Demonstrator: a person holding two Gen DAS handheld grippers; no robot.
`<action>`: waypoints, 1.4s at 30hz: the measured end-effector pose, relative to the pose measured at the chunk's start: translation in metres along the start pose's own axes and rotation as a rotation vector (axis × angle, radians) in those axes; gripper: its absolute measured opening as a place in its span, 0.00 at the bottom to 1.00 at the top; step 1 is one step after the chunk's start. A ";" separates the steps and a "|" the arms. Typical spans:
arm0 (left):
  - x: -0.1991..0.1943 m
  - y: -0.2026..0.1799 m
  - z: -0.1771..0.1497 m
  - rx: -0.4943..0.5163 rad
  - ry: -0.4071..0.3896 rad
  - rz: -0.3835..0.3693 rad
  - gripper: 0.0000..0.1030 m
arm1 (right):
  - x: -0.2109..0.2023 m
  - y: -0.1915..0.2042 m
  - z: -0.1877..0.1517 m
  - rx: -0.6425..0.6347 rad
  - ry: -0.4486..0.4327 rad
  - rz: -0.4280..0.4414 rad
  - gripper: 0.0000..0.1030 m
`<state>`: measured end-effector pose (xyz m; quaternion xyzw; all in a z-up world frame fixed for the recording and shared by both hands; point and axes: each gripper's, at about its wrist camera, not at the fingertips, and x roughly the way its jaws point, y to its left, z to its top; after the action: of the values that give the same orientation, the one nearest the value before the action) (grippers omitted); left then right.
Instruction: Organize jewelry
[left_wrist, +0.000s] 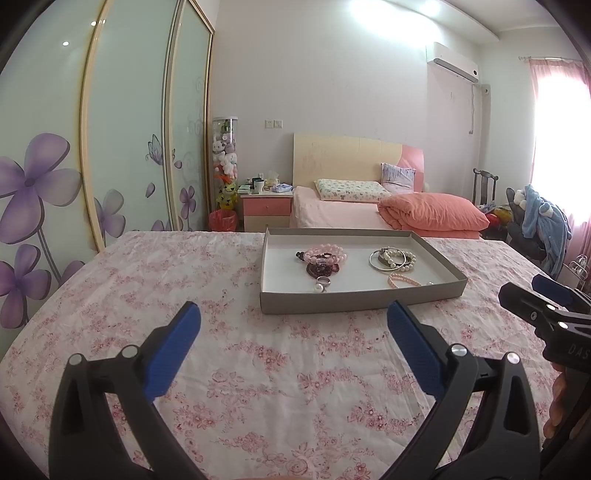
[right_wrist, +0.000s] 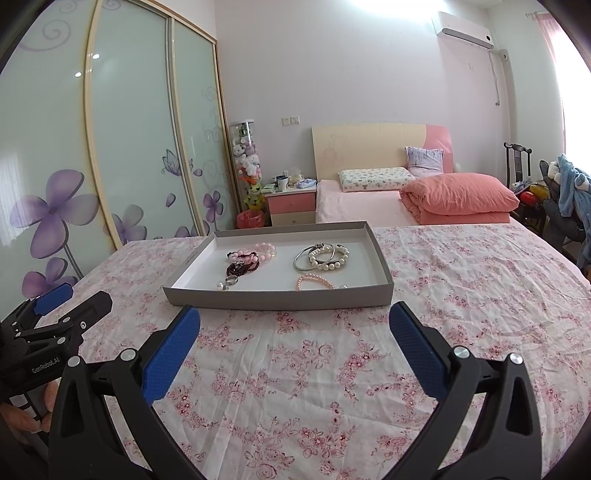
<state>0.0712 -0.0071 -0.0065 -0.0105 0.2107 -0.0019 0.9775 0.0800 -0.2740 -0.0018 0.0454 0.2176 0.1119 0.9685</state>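
Note:
A shallow grey tray (left_wrist: 354, 300) (right_wrist: 258, 300) lies on the floral cloth ahead of both grippers. In it are pink bead bracelets (left_wrist: 327, 255) (right_wrist: 258, 251), a dark red bracelet (left_wrist: 325, 270) (right_wrist: 240, 268), a ring with a pearl (left_wrist: 322, 282) (right_wrist: 229, 282), silver bangles with a pearl bracelet (left_wrist: 393, 258) (right_wrist: 325, 255) and a small pink pearl bracelet (left_wrist: 402, 281) (right_wrist: 314, 282). My left gripper (left_wrist: 293, 321) is open and empty, short of the tray. My right gripper (right_wrist: 293, 325) is open and empty, just before the tray's near wall.
The table wears a pink floral cloth (left_wrist: 258, 369) (right_wrist: 314, 369). Behind it stand a bed (left_wrist: 369, 210), a pink nightstand (left_wrist: 266, 210), a red bin (left_wrist: 222, 220) and sliding wardrobe doors (left_wrist: 110, 147). A chair with clothes (left_wrist: 543, 221) is at the right.

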 end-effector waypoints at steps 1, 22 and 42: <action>0.001 0.001 0.000 0.000 0.001 0.000 0.96 | 0.000 0.000 0.000 0.000 0.000 0.000 0.98; 0.003 -0.001 -0.004 0.001 0.008 -0.002 0.96 | 0.001 -0.001 0.000 0.003 0.003 0.001 0.98; 0.004 -0.001 -0.004 0.000 0.010 -0.002 0.96 | 0.000 0.002 -0.003 0.005 0.006 0.002 0.98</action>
<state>0.0729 -0.0087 -0.0113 -0.0106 0.2156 -0.0030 0.9764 0.0784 -0.2718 -0.0045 0.0477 0.2206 0.1124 0.9677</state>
